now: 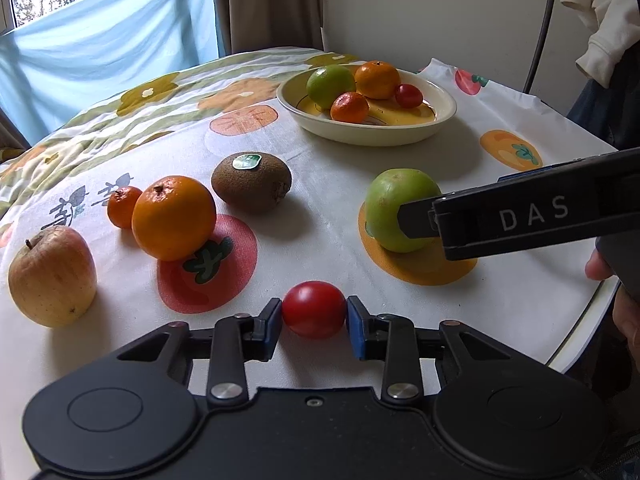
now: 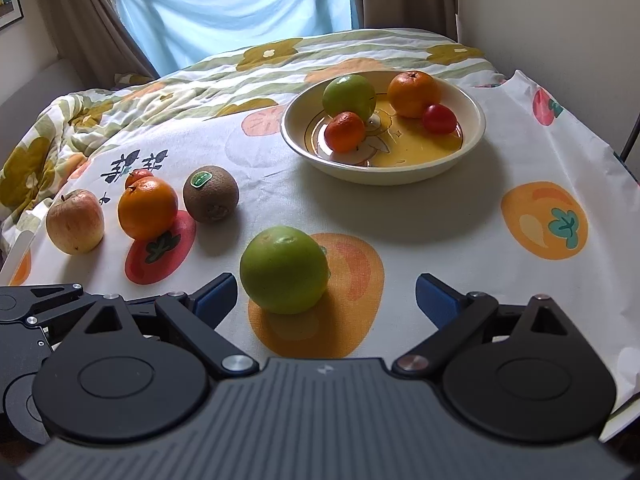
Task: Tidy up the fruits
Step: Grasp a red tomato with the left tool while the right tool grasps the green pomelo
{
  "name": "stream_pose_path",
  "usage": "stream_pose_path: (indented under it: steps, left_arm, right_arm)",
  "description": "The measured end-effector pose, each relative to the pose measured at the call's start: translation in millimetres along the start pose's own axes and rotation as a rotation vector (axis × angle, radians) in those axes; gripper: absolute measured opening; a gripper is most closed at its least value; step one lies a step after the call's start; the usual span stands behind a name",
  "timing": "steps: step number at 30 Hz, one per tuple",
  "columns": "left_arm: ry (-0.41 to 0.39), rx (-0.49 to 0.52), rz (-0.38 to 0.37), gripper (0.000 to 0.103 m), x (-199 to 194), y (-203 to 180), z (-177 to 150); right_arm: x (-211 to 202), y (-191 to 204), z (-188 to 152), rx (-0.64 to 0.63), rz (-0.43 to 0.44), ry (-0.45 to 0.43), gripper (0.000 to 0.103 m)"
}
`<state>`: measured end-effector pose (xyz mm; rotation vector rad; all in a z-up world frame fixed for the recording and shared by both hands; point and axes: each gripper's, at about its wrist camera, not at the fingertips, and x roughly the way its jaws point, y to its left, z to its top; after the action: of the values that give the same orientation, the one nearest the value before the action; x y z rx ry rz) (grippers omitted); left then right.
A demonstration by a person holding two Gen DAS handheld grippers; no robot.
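My left gripper (image 1: 314, 316) is shut on a small red tomato (image 1: 314, 309) just above the tablecloth. My right gripper (image 2: 326, 294) is open, its blue pads either side of a green apple (image 2: 284, 270) that rests on the cloth; the same apple (image 1: 394, 208) shows in the left wrist view with the right gripper's finger in front of it. A cream bowl (image 2: 476, 120) at the back holds a green apple, an orange, a mandarin and a tomato; it also shows in the left wrist view (image 1: 444, 96).
On the left lie a yellow-red apple (image 1: 52, 276), a large orange (image 1: 174, 218), a small mandarin (image 1: 122, 206) and a kiwi (image 1: 252, 182). The table edge (image 1: 592, 320) runs close on the right. A quilt and curtain lie behind.
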<state>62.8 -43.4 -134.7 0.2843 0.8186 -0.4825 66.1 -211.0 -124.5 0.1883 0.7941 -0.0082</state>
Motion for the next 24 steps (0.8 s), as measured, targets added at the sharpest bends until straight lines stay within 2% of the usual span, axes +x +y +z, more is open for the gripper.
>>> stream_pose_path:
  steps: [5, 13, 17, 20, 22, 23, 24]
  left_arm:
    - [0.005, -0.005, 0.011, 0.038, -2.2, 3.7, -2.8]
    - [0.007, -0.013, 0.039, 0.038, -7.7, 8.8, -9.3]
    - [0.013, -0.030, 0.052, 0.038, -10.9, 12.2, -12.6]
    - [0.016, -0.039, 0.061, 0.038, -12.7, 14.2, -14.1]
    - [0.018, -0.043, 0.066, 0.038, -13.4, 15.4, -15.0]
    - [0.018, -0.045, 0.068, 0.038, -13.7, 15.7, -15.0]
    - [0.019, -0.048, 0.073, 0.038, -14.2, 15.9, -15.1]
  right_arm:
    - [6.9, 7.2, 0.4, -0.012, 0.018, 0.016, 0.102]
    - [16.4, 15.3, 0.5, -0.023, 0.041, 0.032, 0.092]
    - [21.4, 15.5, 1.5, -0.028, 0.045, 0.037, 0.084]
    - [24.4, 14.3, 2.9, -0.025, 0.042, 0.032, 0.083]
    - [26.6, 14.0, 4.5, -0.032, 0.050, 0.032, 0.076]
    - [27.4, 14.3, 5.1, -0.039, 0.063, 0.035, 0.070]
    - [27.9, 15.7, 5.7, -0.047, 0.072, 0.038, 0.070]
